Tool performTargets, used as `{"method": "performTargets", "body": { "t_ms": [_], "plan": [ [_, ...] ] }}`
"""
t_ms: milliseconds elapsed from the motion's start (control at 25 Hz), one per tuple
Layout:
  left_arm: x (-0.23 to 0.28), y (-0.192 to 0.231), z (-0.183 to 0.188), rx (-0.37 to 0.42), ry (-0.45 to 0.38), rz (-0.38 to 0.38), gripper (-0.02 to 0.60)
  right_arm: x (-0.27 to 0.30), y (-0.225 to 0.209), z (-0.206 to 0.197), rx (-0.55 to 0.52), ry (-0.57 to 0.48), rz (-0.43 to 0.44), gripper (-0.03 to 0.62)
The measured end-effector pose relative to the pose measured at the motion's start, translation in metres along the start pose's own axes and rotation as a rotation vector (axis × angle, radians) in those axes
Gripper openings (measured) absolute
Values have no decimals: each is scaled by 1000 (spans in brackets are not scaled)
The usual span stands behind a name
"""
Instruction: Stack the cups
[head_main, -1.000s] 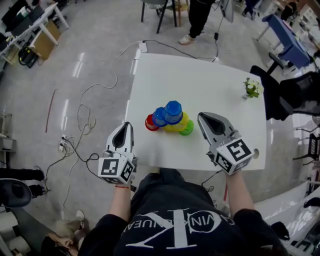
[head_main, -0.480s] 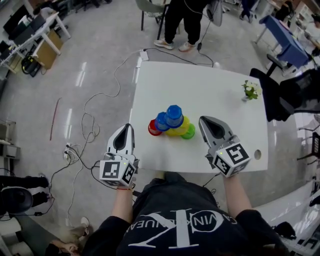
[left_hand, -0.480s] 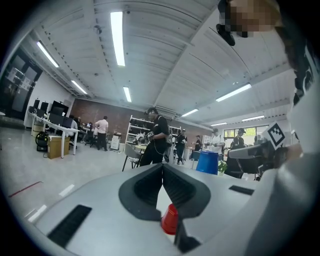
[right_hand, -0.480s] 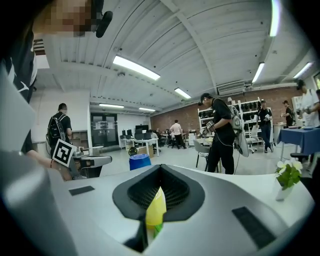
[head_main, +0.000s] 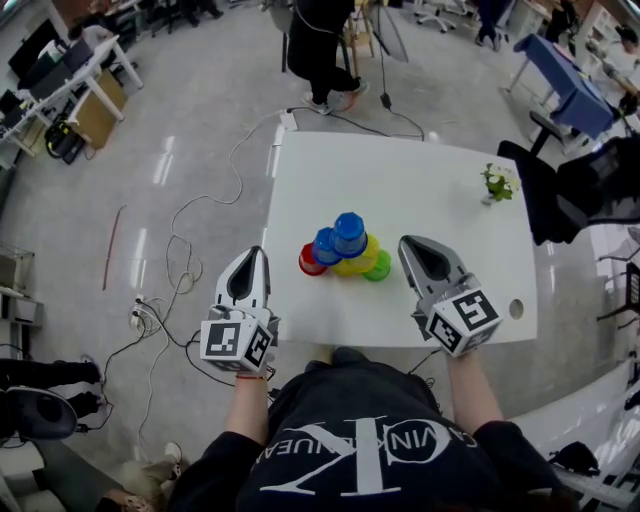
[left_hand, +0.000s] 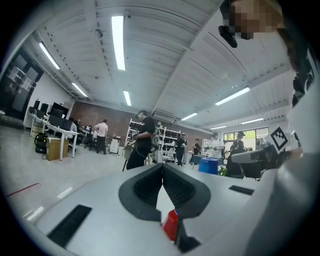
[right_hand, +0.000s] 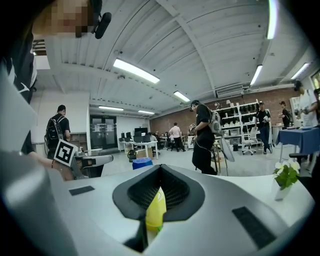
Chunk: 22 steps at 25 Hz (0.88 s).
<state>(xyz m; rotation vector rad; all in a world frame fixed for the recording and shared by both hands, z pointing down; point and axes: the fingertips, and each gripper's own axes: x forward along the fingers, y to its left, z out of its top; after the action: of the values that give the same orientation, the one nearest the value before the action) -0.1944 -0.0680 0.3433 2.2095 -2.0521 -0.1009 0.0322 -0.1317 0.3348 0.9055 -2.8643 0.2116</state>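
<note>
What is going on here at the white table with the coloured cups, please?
A person stands at the white table with a two-jaw gripper in each hand. The coloured cups sit bunched together mid-table: red, two blue, yellow and green, the blue ones seemingly on top. The left gripper and right gripper hover on either side of the cluster, both shut and empty, touching no cup.

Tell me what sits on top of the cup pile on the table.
A blue cup sits highest, a second blue cup beside it. A red cup, a yellow cup and a green cup peek out around them. What the blue cups rest on is covered.
</note>
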Motion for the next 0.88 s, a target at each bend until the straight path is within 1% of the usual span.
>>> {"method": "performTargets", "body": {
  "t_ms": [480, 680, 880],
  "plan": [
    [-3, -6, 10, 11, -24, -22, 5, -11, 0, 2, 5, -33, -23, 9],
    [-3, -9, 9, 8, -21, -34, 5, -17, 3, 7, 4, -80, -18, 9],
    [-3, -10, 8, 5, -17, -36, 5, -18, 3, 8, 3, -86, -21, 9]
  ]
}}
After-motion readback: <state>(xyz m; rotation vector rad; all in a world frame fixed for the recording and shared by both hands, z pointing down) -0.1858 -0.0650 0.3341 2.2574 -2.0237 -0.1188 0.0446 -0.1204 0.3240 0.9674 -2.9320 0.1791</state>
